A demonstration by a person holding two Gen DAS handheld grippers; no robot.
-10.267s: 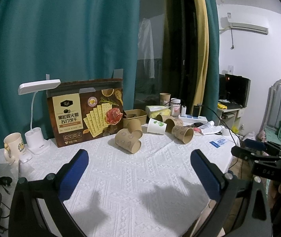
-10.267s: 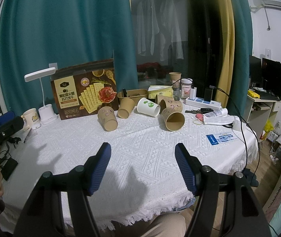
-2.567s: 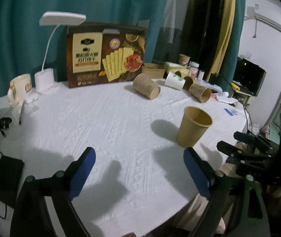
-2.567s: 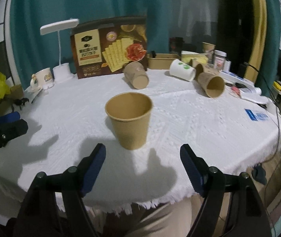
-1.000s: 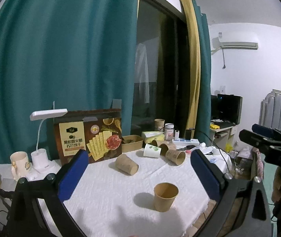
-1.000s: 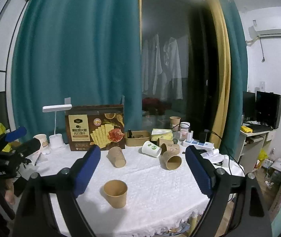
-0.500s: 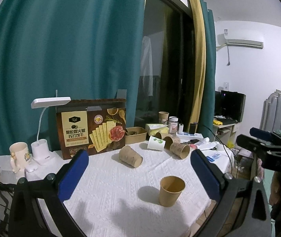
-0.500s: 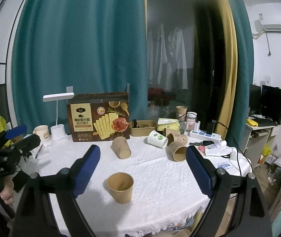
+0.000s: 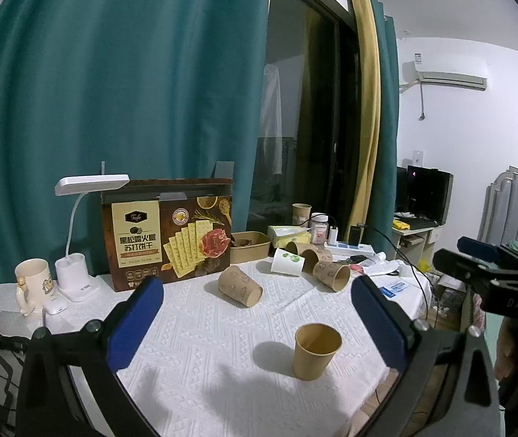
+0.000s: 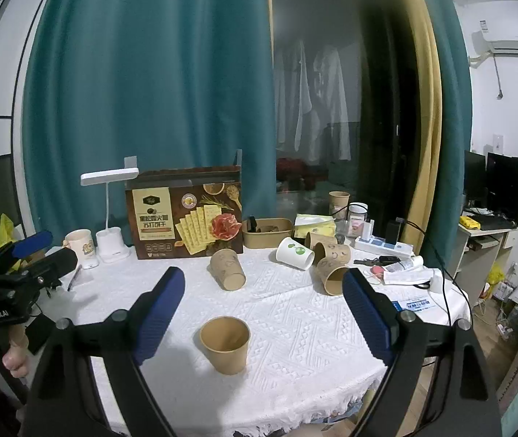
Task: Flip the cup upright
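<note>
A: Nearest the cameras, how do the two tools stand?

B: The left gripper (image 9: pixel 255 313), black-framed with blue pads, has its fingers spread wide and holds nothing. The right gripper (image 10: pixel 264 307) is the same, blue pads far apart and empty. Both hang above the near side of the table, clear of everything on it.

A: And the cup of the task?

B: The plain brown paper cup (image 10: pixel 225 344) stands upright, mouth up, on the white textured tablecloth (image 10: pixel 295 327) near the front edge. In the right wrist view it sits between the two fingers but below them, untouched; in the left wrist view it lies toward the right finger.

A: Beyond it?

B: A printed brown paper cup (image 10: pixel 226 269) lies on its side mid-table, mouth toward the camera. To its right lies a cluster of tipped cups: a white paper cup with green spots (image 10: pixel 294 253) and about three more brown ones (image 10: pixel 331 275), though they overlap, so the count is unsure.

A: At the back?

B: A brown cracker box with a yellow label (image 10: pixel 184 222) stands upright against the teal curtain (image 10: pixel 149 91). Left of it are a white desk lamp (image 10: pixel 111 211) and a cream mug (image 10: pixel 78 242); right of it a brown paper tray (image 10: pixel 268 233) and a white power strip (image 10: pixel 382 245).
</note>
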